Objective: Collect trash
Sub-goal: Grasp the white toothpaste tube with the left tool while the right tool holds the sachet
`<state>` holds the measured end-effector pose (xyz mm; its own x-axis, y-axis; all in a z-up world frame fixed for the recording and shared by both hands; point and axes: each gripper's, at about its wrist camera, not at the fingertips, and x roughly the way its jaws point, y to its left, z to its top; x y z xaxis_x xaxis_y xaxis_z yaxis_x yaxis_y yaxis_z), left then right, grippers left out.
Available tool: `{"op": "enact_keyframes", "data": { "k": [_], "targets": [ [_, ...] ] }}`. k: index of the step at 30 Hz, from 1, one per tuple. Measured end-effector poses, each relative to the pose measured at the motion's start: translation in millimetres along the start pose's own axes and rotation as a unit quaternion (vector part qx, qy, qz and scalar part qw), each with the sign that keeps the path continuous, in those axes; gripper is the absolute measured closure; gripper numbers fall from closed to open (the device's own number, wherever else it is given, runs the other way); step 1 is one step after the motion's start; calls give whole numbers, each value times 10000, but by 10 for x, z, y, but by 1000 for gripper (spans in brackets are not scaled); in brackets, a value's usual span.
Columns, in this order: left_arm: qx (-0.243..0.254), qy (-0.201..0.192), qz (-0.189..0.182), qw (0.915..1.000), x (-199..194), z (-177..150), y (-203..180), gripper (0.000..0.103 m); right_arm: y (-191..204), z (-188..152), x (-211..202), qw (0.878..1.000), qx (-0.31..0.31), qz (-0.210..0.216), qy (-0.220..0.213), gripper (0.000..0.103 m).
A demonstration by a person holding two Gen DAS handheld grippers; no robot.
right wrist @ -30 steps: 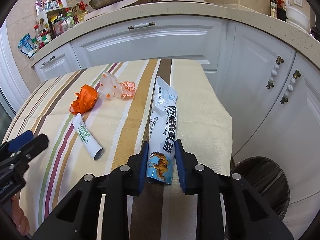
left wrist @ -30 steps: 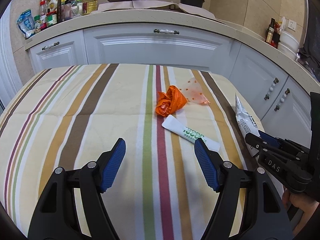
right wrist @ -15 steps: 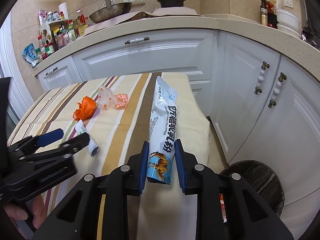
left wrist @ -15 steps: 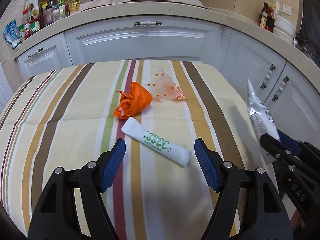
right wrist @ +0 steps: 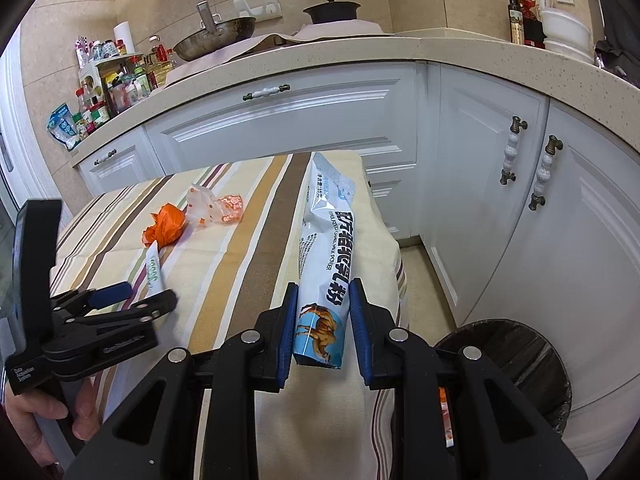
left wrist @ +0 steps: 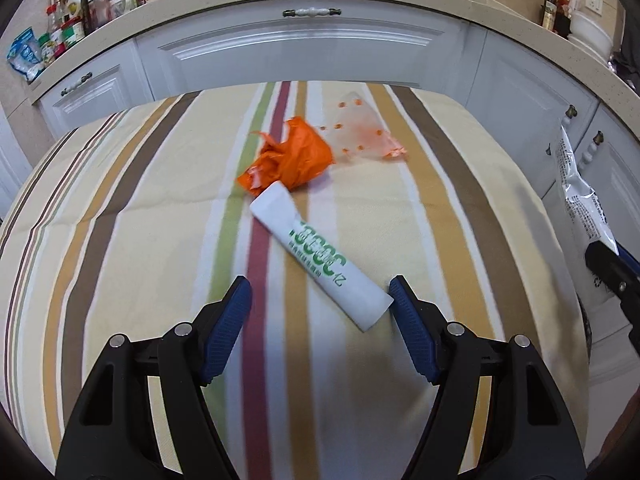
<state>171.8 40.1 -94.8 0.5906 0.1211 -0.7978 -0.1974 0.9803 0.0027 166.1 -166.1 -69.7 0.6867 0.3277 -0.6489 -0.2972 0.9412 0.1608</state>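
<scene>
My left gripper hangs open just above the striped tablecloth. The near end of a white tube with green print lies between its blue pads, untouched. Beyond the tube sit a crumpled orange wrapper and a clear wrapper with orange dots. My right gripper is shut on the lower end of a long white milk powder packet, held up off the table past its right edge. That packet also shows at the right of the left wrist view. The left gripper appears at the left of the right wrist view.
A dark round trash bin stands on the floor at the lower right, by the white cabinets. A curved counter with a wok, a black pot and several bottles runs behind the table. A hand holds the left tool.
My left gripper has come forward and down, so the white tube now lies between its pads. My right gripper has carried the packet rightward off the table, toward the bin.
</scene>
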Motion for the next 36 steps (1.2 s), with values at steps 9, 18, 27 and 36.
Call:
{"op": "enact_keyframes", "data": {
  "k": [9, 18, 27, 36],
  "targets": [
    [-186, -41, 64, 9998, -93, -88, 335, 46, 53, -25, 14, 10000, -23, 52, 31, 76],
    [-281, -84, -46, 9996, -121, -100, 473, 57, 152, -18, 12, 9999, -109, 48, 47, 76],
    [-313, -171, -142, 9993, -112, -75, 490, 70, 214, -12, 19, 9998, -174, 34, 81, 76],
    [-254, -213, -130, 9994, -171, -125, 546, 93, 280, -13, 24, 9996, -248, 62, 107, 76]
  ]
}}
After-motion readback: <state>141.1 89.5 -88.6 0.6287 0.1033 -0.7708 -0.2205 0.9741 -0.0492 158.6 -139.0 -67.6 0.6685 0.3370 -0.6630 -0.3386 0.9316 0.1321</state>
